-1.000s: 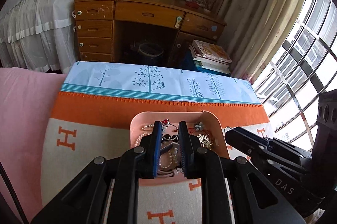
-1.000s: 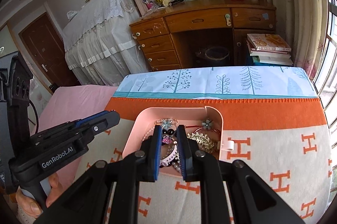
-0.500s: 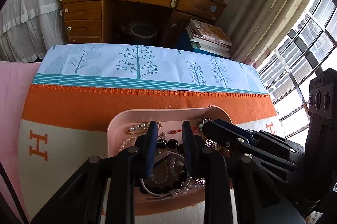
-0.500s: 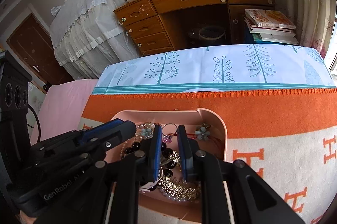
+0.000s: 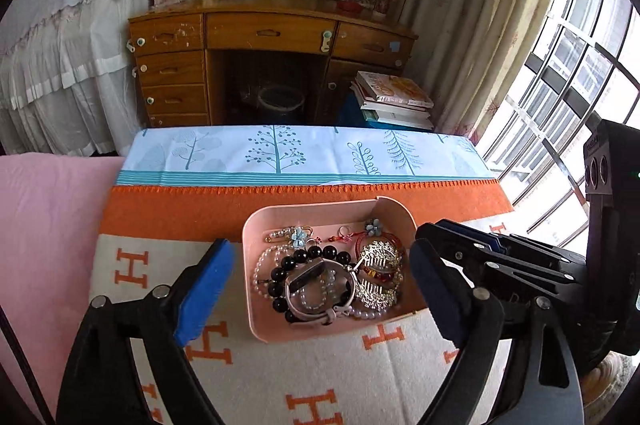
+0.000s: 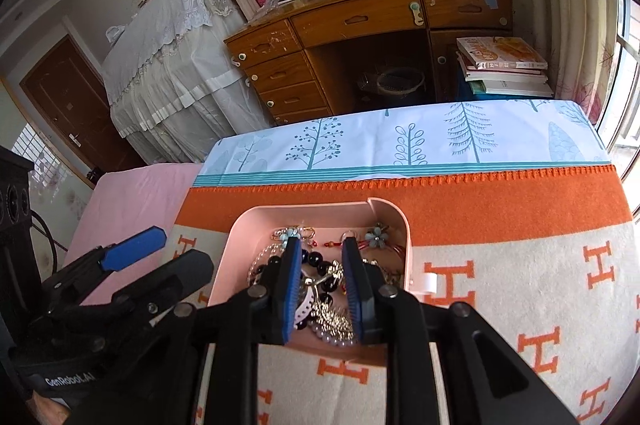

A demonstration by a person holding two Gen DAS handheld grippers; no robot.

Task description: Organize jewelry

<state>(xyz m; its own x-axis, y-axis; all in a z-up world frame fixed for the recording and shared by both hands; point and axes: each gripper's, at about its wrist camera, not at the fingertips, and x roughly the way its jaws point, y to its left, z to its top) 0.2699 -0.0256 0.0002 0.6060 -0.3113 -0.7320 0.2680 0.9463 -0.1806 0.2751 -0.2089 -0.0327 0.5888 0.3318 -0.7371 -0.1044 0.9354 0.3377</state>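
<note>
Pink tray (image 5: 256,225) of tangled jewelry (image 5: 320,273) on orange-and-cream blanket (image 5: 360,365), left gripper (image 5: 320,289) jaws just opened wide, straddling tray, nothing gripped, right gripper (image 6: 320,281) jaws narrow, just opening slightly, over jewelry, grip unclear.

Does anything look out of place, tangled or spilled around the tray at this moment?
Nothing has spilled: all the jewelry sits inside the pink tray. Inside, it is one jumbled heap, with the black bead bracelet, pearl strands and gold hair combs overlapping, so the pieces look unsorted.

Left tool (image 5: 320,289) just opened, right tool (image 6: 322,277) ajar
</note>
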